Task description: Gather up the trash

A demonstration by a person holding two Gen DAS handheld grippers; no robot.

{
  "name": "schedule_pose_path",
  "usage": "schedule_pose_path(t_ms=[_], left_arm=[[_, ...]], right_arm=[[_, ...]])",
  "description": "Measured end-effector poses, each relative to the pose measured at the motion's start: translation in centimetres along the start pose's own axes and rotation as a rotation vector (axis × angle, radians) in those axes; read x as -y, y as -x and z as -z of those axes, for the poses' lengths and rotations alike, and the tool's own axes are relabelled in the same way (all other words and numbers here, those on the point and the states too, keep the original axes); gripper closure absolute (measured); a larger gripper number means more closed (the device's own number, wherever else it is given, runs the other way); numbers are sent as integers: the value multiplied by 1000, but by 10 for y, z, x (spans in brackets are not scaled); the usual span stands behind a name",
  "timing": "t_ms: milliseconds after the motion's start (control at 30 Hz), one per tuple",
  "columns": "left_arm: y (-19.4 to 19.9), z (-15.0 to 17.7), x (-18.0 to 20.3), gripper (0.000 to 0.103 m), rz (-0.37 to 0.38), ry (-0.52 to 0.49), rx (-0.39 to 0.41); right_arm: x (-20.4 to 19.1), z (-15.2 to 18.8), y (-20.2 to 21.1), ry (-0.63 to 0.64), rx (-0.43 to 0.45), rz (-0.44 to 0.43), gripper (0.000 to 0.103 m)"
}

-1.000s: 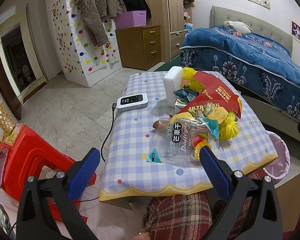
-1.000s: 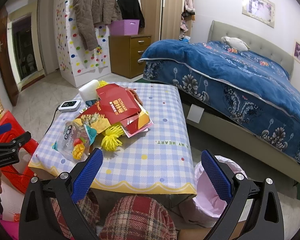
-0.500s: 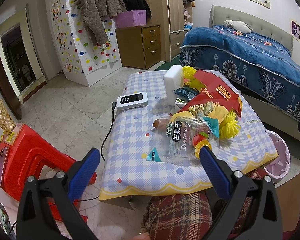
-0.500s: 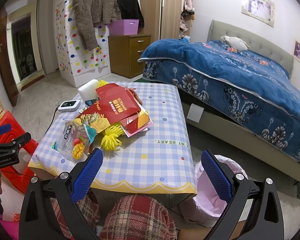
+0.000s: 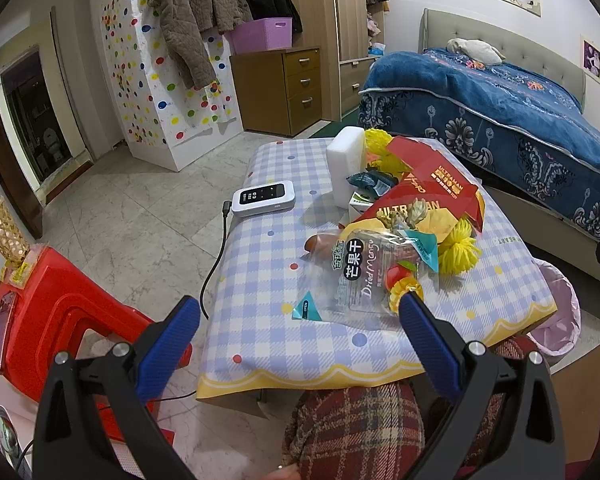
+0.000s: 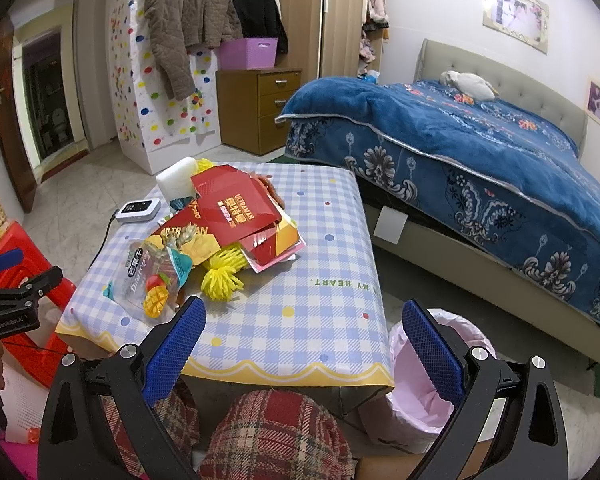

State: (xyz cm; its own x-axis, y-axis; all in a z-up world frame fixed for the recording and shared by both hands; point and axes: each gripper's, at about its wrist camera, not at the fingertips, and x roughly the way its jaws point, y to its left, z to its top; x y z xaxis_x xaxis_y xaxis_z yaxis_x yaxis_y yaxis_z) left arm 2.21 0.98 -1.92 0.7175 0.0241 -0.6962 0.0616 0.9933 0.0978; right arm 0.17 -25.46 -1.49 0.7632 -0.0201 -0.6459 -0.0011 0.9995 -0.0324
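A heap of trash lies on the checked table (image 5: pixel 268 280): a clear dried-mango bag (image 5: pixel 364 276), a red Ultraman box (image 5: pixel 440 184), yellow foam nets (image 5: pixel 458 248), a white foam block (image 5: pixel 346 164) and a small teal wrapper (image 5: pixel 305 312). The same bag (image 6: pixel 148 276) and red box (image 6: pixel 236 204) show in the right wrist view. A bin with a pink liner (image 6: pixel 428 376) stands by the table's right front corner. My left gripper (image 5: pixel 298 320) is open and empty, before the table's front edge. My right gripper (image 6: pixel 304 328) is open and empty, above the front edge.
A white device with a black cable (image 5: pixel 264 198) lies on the table's left side. A red plastic stool (image 5: pixel 52 320) stands left of the table. A bed with a blue blanket (image 6: pixel 480 152) is on the right. The person's plaid-clad knees (image 6: pixel 276 432) are below the table edge.
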Motion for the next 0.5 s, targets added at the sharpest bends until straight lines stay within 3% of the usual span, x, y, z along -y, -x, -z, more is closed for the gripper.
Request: schedule_pose_path(t_ms=[200,400,467,500], left_arm=[[-7,7,0,7,0,0,-11],[-24,15,-10,7,-9,8,-54],[-31,21,-16,7,-8,18,-76],[-34,23,-19,7,-12,23,-84]], right_arm=[[0,1,-1,-2,-3,0,5],[-1,13,-29,-36,27,-45,5],[-4,14,-33,-66,83,-115,6],[-9,13,-36,-89,161,-169,6]])
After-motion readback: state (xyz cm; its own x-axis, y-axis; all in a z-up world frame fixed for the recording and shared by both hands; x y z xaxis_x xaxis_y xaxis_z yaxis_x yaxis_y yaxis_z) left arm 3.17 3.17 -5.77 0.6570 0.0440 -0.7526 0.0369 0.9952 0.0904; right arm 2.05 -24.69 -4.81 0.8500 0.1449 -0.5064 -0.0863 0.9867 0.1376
